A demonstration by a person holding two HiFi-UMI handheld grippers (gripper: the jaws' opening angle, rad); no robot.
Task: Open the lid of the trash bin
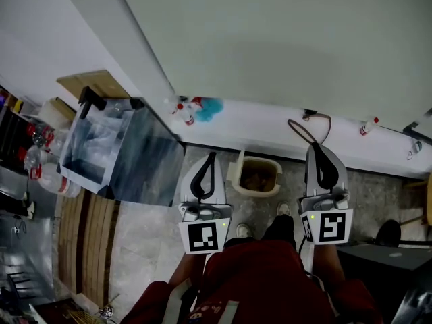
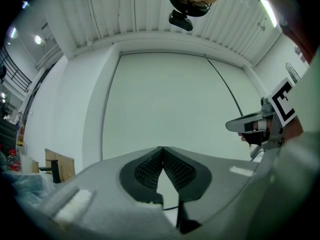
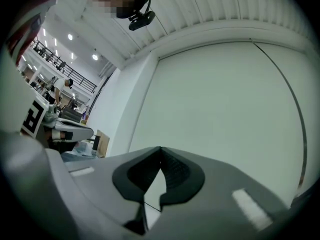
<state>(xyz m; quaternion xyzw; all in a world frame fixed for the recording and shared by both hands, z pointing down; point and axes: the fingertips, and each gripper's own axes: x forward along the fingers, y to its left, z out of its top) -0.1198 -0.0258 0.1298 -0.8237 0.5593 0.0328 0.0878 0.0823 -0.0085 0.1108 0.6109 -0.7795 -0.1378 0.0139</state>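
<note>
Where the large white wall (image 1: pixel 270 39) meets the grey floor (image 1: pixel 148 241), the small beige plastic trash bin (image 1: pixel 256 174) stands open-topped, flanked nearer by the left gripper (image 2: pixel 162 151) and right gripper (image 3: pixel 160 151), jaws fully together, empty.

A pale wall (image 1: pixel 270 39) meets a white ledge (image 1: pixel 270 123); below lie speckled grey floor (image 1: pixel 155 241) and wooden planks (image 1: pixel 88 241) at left.

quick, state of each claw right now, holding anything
left claw: closed, holding nothing
right claw: closed, holding nothing
</note>
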